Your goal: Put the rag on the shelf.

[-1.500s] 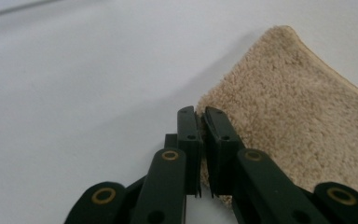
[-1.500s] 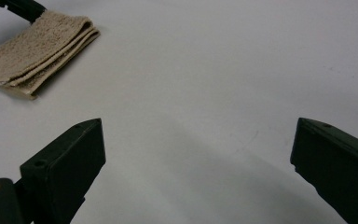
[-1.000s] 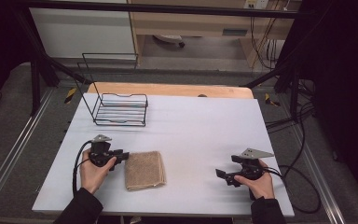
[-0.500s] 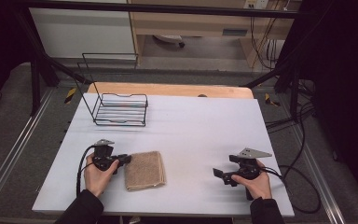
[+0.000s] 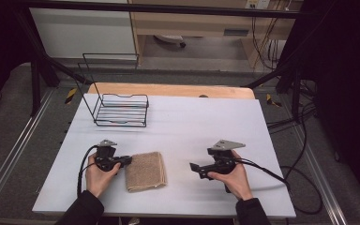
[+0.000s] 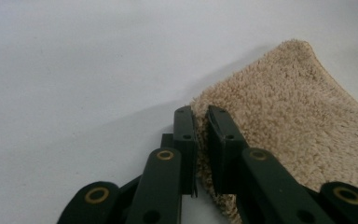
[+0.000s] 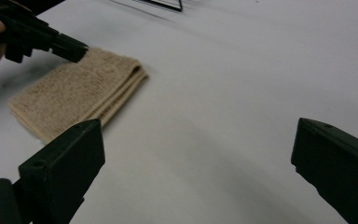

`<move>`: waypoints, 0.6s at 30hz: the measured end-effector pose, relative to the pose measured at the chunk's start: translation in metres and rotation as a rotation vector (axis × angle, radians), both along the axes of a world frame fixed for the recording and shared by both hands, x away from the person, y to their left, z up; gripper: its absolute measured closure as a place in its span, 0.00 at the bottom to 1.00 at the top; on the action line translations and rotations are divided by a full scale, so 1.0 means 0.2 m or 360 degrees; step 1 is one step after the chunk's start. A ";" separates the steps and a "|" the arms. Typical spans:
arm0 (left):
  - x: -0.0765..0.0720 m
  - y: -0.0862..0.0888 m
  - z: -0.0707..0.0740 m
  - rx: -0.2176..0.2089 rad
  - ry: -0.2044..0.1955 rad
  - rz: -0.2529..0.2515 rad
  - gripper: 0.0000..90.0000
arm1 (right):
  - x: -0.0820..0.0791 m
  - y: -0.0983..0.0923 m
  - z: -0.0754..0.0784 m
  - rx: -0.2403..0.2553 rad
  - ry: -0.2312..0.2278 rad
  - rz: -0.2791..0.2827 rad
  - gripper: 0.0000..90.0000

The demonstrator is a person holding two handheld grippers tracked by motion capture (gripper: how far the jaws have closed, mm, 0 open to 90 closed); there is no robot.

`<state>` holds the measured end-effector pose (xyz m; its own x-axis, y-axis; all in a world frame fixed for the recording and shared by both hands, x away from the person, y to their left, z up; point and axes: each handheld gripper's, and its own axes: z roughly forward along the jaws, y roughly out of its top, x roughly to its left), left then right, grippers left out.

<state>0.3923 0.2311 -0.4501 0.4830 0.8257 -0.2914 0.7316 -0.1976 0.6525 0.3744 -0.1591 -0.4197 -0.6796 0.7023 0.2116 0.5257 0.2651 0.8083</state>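
Note:
A folded beige towel (image 5: 145, 171) lies on the white table (image 5: 192, 126) near its front edge. My left gripper (image 5: 129, 160) sits at the towel's left edge, held low by a hand. In the left gripper view the towel (image 6: 279, 102) has its near corner pinched between the two almost-closed jaws of the left gripper (image 6: 200, 121). My right gripper (image 5: 193, 167) rests to the right of the towel, apart from it and pointing toward it. Seen from the right gripper view, that gripper (image 7: 198, 130) is wide open and holds nothing, with the towel (image 7: 74, 93) beyond its left jaw.
A black wire basket (image 5: 122, 110) stands at the back left of the table. A wooden board (image 5: 168, 89) runs along the far edge. Cables trail from both grippers, the right one off the table's right side. Bare table lies between towel and basket.
The left gripper has slid right onto the towel's edge and closed on it. The right gripper has moved left, closer to the towel.

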 end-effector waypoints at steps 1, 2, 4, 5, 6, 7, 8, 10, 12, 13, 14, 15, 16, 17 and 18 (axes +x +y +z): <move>0.00 0.00 0.00 0.0014 -0.0010 -0.0007 0.91 | 0.01 0.04 0.01 -0.0005 -0.0006 0.0015 0.04; 0.00 0.00 0.00 0.0014 -0.0010 -0.0007 0.91 | 0.01 0.04 0.01 -0.0005 -0.0006 0.0015 0.04; 0.00 -0.01 0.00 0.0030 -0.0022 -0.0012 0.91 | 0.04 0.13 0.03 -0.0029 0.0000 0.0024 0.05; -0.01 -0.01 0.00 0.0036 -0.0029 -0.0022 0.91 | 0.07 0.22 0.04 -0.0054 -0.0004 0.0038 0.07; -0.01 -0.01 0.00 0.0036 -0.0029 -0.0022 0.91 | 0.09 0.26 0.04 -0.0060 -0.0009 0.0043 0.07; -0.01 -0.01 0.00 0.0035 -0.0030 -0.0025 0.91 | 0.10 0.30 0.04 -0.0062 -0.0002 0.0047 0.08; -0.01 -0.01 0.00 0.0037 -0.0032 -0.0028 0.91 | 0.10 0.30 0.04 -0.0062 -0.0002 0.0047 0.08; -0.01 -0.01 0.00 0.0040 -0.0041 -0.0034 0.91 | 0.13 0.37 0.03 -0.0068 0.0013 0.0050 0.11; -0.01 -0.01 0.00 0.0043 -0.0046 -0.0038 0.91 | 0.16 0.43 0.01 -0.0072 0.0039 0.0065 0.13; -0.01 -0.01 0.00 0.0045 -0.0049 -0.0039 0.91 | 0.17 0.45 0.00 -0.0077 0.0056 0.0069 0.15; -0.01 -0.01 0.00 0.0047 -0.0052 -0.0040 0.91 | 0.18 0.48 -0.01 -0.0083 0.0067 0.0075 0.16; -0.01 -0.01 0.00 0.0049 -0.0056 -0.0043 0.91 | 0.19 0.50 -0.02 -0.0084 0.0081 0.0065 0.17; -0.01 -0.01 0.00 0.0050 -0.0058 -0.0046 0.91 | 0.20 0.52 -0.04 -0.0088 0.0093 0.0058 0.18; -0.01 -0.01 0.00 0.0050 -0.0059 -0.0048 0.91 | 0.22 0.55 -0.05 -0.0115 0.0096 0.0050 0.22; -0.01 -0.01 0.00 0.0051 -0.0060 -0.0049 0.91 | 0.22 0.55 -0.05 -0.0115 0.0096 0.0050 0.22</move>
<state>0.3909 0.2294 -0.4506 0.5187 0.8187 -0.2464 0.6997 -0.2409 0.6726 0.4187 -0.0489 -0.4300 -0.6892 0.6957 0.2027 0.5635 0.3386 0.7536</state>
